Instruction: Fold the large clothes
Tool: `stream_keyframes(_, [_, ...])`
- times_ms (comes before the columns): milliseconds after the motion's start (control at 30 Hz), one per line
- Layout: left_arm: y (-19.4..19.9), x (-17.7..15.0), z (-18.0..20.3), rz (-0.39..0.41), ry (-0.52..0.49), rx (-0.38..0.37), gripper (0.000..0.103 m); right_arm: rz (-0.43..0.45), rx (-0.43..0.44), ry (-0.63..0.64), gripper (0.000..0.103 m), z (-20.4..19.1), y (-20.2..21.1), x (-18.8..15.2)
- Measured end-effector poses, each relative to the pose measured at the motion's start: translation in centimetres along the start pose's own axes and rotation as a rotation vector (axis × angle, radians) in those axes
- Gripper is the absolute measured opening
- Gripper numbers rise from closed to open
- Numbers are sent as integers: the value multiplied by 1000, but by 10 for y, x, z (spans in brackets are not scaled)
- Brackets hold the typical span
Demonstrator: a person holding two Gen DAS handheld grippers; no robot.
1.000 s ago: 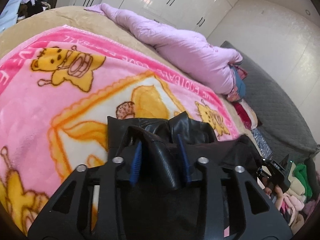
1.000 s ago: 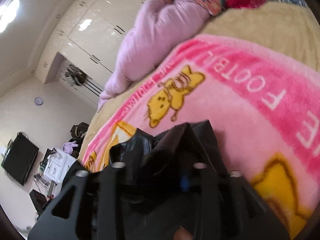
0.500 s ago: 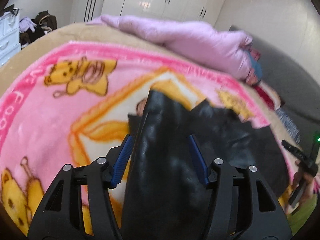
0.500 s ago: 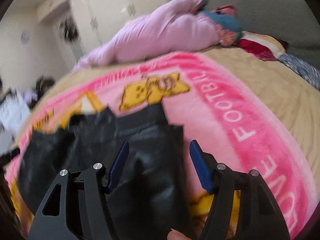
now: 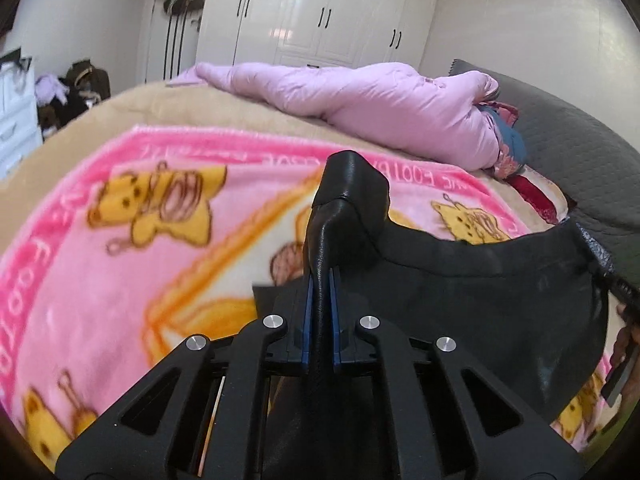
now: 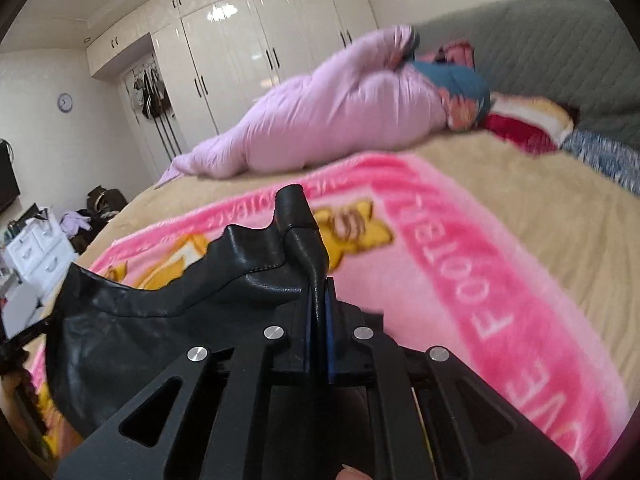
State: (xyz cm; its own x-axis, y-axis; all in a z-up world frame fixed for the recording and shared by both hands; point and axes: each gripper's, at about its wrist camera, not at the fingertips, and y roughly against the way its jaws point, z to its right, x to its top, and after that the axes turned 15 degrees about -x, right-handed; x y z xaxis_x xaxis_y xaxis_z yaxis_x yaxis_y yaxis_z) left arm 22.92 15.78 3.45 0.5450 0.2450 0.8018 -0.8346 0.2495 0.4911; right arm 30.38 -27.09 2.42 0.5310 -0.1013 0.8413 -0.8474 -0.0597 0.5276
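A black leather garment [image 5: 480, 296] hangs stretched between my two grippers above a pink cartoon blanket [image 5: 100, 248]. My left gripper [image 5: 320, 292] is shut on one corner of the garment, which sticks up past the blue pads. My right gripper [image 6: 318, 300] is shut on the other corner; the garment [image 6: 160, 320] sags away to the left in that view. The right gripper's body shows at the right edge of the left wrist view [image 5: 624, 344].
The pink blanket [image 6: 460, 260] lies on a beige bed cover [image 6: 560, 208]. A bundled lilac quilt [image 5: 380, 108] and folded bedding [image 6: 520, 120] lie at the far side by a grey headboard [image 5: 580, 140]. White wardrobes [image 6: 240, 48] stand behind.
Both grippers were open half a second ago with the garment lying between the fingers; now both are shut on its corners and have lifted it off the blanket.
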Motion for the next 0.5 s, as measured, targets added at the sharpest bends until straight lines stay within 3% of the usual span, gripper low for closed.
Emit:
stream_keyframes(100, [-19,7,-6,-20,27,19,2,-32,-33,-32,4,2,-20,0])
stream_keyframes(200, [-46,3,-12,-82,27,60,2,-123,-98,-37,5,0,-52,-11])
stream_keyframes(333, [-67,-12,-17,-137,18,114,5,-260,-179,-30,15,0,-87,-35])
stream_keyframes(500, [-73,-35,-29,-151,35,127,11,-287,-167,-61,22,6,-91,-46])
